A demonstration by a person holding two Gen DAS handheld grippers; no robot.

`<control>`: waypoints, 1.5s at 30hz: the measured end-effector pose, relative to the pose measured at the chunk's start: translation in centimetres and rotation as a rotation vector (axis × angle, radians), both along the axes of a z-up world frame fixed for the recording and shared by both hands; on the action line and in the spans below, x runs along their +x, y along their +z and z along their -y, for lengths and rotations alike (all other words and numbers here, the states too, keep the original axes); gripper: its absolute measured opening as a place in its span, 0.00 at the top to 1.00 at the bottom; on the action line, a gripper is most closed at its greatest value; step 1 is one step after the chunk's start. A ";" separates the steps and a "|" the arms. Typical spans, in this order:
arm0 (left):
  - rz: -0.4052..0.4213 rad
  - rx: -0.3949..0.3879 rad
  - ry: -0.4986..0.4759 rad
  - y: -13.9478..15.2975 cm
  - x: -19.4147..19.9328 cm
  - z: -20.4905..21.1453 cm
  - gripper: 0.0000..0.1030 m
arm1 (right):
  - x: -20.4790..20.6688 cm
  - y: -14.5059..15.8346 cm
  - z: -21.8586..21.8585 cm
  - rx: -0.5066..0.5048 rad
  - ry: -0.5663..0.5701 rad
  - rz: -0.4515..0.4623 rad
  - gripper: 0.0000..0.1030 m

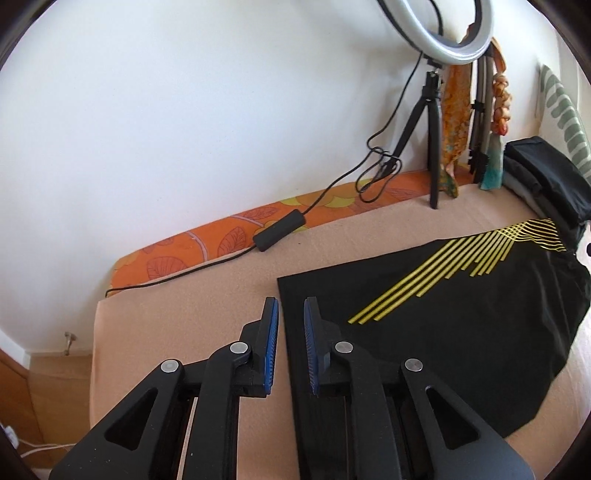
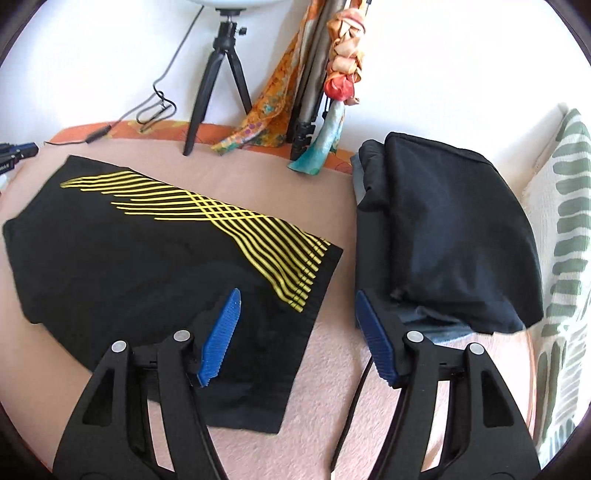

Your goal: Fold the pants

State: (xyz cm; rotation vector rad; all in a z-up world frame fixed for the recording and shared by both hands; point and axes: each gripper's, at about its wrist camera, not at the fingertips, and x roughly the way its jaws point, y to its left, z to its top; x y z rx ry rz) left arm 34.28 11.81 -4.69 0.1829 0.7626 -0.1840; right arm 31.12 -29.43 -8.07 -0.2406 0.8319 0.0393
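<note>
Black pants point(image 2: 155, 280) with yellow stripes point(image 2: 221, 221) found lying flat on the pinkish blanket point(image 2: 325, 398) covering the bed, folded to a broad panel with straight edges. Same pants seen in the left wrist view point(image 1: 443, 332), spread to the right of centre, stripes point(image 1: 461, 266) running toward the far corner.

Left gripper point(image 1: 290, 306) held low over the near corner of the pants, fingers parted by a narrow gap, nothing between the blue pads point(image 1: 271, 343). One finger over bare blanket point(image 1: 184, 306), the other over black cloth. Contact with the cloth not determinable.

Right gripper point(image 2: 297, 299) held above the right-hand edge of the pants, fingers spread wide, nothing gripped. Left finger over the black cloth, right finger just beside a stack of folded dark clothes point(image 2: 443, 229). Bare blanket visible between the two blue pads point(image 2: 221, 339).

Stack of dark clothes placed to the right of the pants, apart from them, with a strip of blanket between. Patterned pillow point(image 2: 565, 258) in green and white standing beyond the stack.

Along the white wall: ring light point(image 1: 443, 33) on a black tripod point(image 1: 432, 140), cable point(image 1: 221, 258) trailing across an orange patterned sheet point(image 1: 221, 236), colourful scarves point(image 2: 266, 114) hanging beside the tripod point(image 2: 221, 81).
</note>
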 end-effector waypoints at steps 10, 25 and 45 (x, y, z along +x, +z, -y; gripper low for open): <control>-0.064 -0.163 -0.216 0.5 -11.5 8.4 0.64 | -7.2 -1.6 0.7 0.349 -0.111 -0.123 0.23; -0.113 -0.016 -0.305 -4.6 -14.7 16.4 0.64 | -5.4 -7.7 6.6 0.807 -0.351 -0.247 0.23; -0.157 0.065 -0.357 -6.6 -11.6 17.0 0.92 | -3.9 -3.1 4.2 0.574 -0.257 -0.035 0.73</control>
